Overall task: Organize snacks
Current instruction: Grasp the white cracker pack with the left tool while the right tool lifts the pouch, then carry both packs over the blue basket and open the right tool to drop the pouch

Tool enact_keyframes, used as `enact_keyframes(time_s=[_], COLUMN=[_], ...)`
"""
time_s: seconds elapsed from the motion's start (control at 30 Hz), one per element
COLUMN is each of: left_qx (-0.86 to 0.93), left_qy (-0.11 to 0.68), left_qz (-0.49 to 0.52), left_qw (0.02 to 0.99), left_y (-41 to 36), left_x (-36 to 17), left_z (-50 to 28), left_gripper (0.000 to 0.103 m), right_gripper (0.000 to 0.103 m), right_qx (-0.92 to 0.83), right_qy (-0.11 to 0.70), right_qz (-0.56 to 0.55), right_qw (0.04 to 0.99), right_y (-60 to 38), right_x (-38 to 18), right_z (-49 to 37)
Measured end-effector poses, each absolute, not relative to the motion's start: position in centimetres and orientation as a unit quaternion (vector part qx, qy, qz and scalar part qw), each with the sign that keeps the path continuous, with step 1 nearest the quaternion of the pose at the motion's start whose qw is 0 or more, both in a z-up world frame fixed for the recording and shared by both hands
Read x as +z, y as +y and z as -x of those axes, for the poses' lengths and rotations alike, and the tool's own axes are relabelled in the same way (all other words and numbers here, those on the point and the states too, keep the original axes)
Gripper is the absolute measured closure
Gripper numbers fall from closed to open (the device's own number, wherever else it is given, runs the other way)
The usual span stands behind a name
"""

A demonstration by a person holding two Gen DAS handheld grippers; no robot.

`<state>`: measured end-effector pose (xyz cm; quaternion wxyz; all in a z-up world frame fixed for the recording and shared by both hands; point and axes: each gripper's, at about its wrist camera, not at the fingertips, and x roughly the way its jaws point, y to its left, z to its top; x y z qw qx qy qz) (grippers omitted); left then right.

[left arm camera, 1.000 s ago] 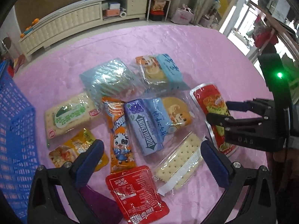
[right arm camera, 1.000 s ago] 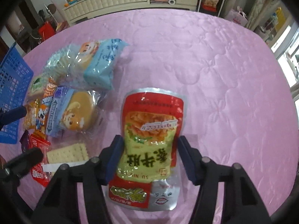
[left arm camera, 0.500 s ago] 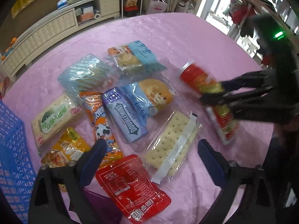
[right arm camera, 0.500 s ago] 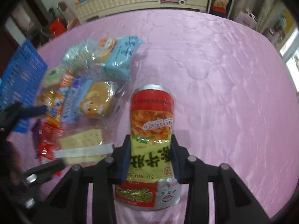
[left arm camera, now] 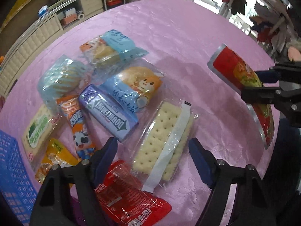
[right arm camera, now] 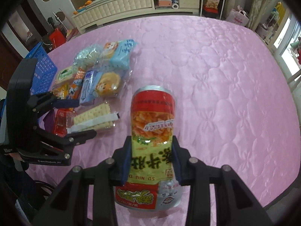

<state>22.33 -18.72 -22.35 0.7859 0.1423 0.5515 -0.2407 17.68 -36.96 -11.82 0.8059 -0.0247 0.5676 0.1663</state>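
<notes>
Pinching red-green pouch (right arm camera: 152, 141), right hand-held gripper (right arm camera: 152, 162); left (left arm camera: 152, 157) closing w/ cracker pack (left arm camera: 165, 141) between.

A red, green and silver foil snack pouch (right arm camera: 153, 143) is pinched across its middle by the right claw (right arm camera: 152, 162), lifted off the pink cloth. A clear-wrapped pack of pale square crackers (left arm camera: 163, 141) lies flat between the closing fingers of the left claw (left arm camera: 153, 158), beside a red foil sachet (left arm camera: 128, 195).
</notes>
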Motion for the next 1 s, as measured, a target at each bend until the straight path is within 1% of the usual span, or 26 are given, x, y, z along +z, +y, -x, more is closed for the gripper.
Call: enact_keyframes(time_s=[0.1,0.13,0.2,0.27,0.4,0.57,0.77,1.0], left_qx=[-0.247,-0.253,-0.255,-0.255,-0.249,-0.239,-0.209,-0.165], left_qy=[0.55,0.545,0.544,0.546,0.543,0.513,0.468,0.438], left_qz=[-0.18,-0.184,-0.175,-0.169,-0.146,-0.112,-0.096,-0.083], left_qw=[0.777,0.778,0.78,0.78,0.789,0.817,0.853,0.88], left_y=[-20.2,-20.5,-21.0,-21.2,-21.1,-18.9,-15.3,-9.0], left_x=[-23.1,-23.0,-22.8,-22.7,-21.6,-18.1,-12.0,-6.9], left_z=[-22.2,-22.1,-22.1,-22.1,-21.4,-19.3,-15.9,-13.2], left_gripper=[0.031,0.035,0.049,0.054,0.056,0.056,0.056,0.056], right_gripper=[0.06,0.06,0.06,0.06,0.06,0.06,0.06,0.06], right_qx=[0.173,0.175,0.178,0.181,0.184,0.198,0.223,0.276], right_qy=[0.57,0.57,0.571,0.573,0.569,0.557,0.51,0.469], right_qz=[0.024,0.023,0.018,0.013,0.016,0.025,0.046,0.071], right_qw=[0.803,0.803,0.801,0.799,0.801,0.806,0.83,0.836], right_y=[-36.9,-36.9,-36.8,-36.8,-36.3,-35.3,-32.1,-26.7], right_x=[-12.4,-12.6,-13.0,-13.2,-12.8,-10.6,-5.3,0.0], right_z=[-17.5,-17.5,-17.5,-17.4,-16.8,-15.7,-13.7,-11.7])
